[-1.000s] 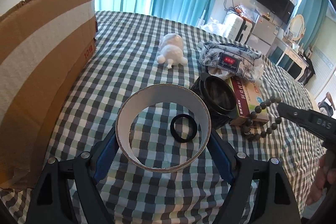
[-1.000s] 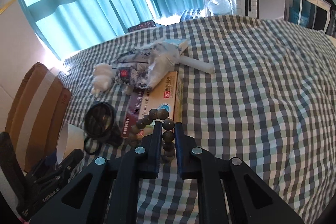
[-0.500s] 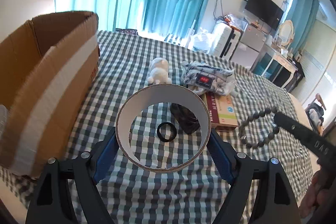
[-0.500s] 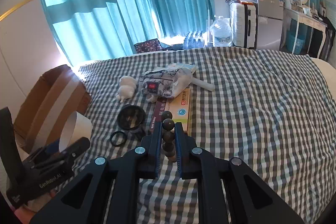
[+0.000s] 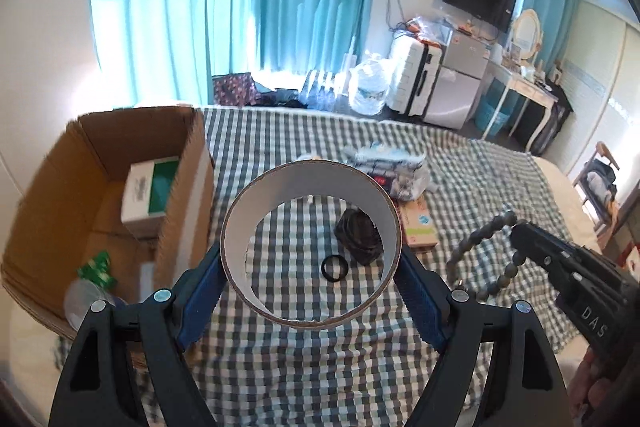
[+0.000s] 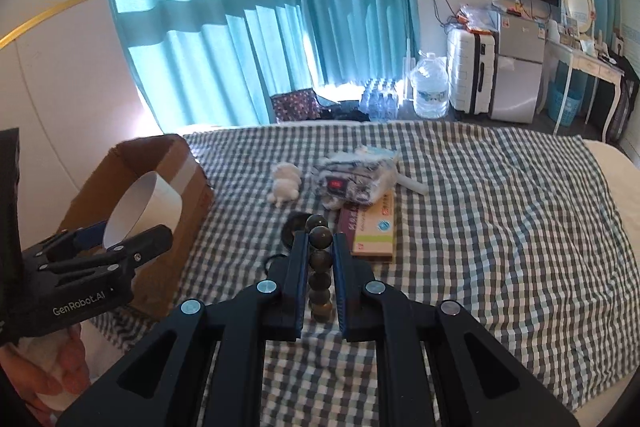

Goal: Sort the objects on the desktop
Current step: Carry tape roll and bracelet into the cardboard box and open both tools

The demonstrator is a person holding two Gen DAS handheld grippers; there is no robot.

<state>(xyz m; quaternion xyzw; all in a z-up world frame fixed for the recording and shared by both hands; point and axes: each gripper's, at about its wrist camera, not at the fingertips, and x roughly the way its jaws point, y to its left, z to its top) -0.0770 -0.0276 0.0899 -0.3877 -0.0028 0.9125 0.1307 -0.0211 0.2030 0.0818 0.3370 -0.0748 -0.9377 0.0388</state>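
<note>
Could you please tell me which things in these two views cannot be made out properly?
- Cardboard box contents, left wrist view: blurred; the green and white carton's print is unreadable.
- White figurine: hidden by the tape roll in that view.
- Bead bracelet, right wrist view: its loop lies behind the fingers.

Tape ring and bead bracelet, both lifted

My left tongs (image 5: 311,269) clamp the white-lined cardboard ring (image 5: 311,195) at frame centre; my right tongs (image 6: 320,259) pinch the dark bead bracelet (image 6: 320,259), dangling lower centre.
</note>
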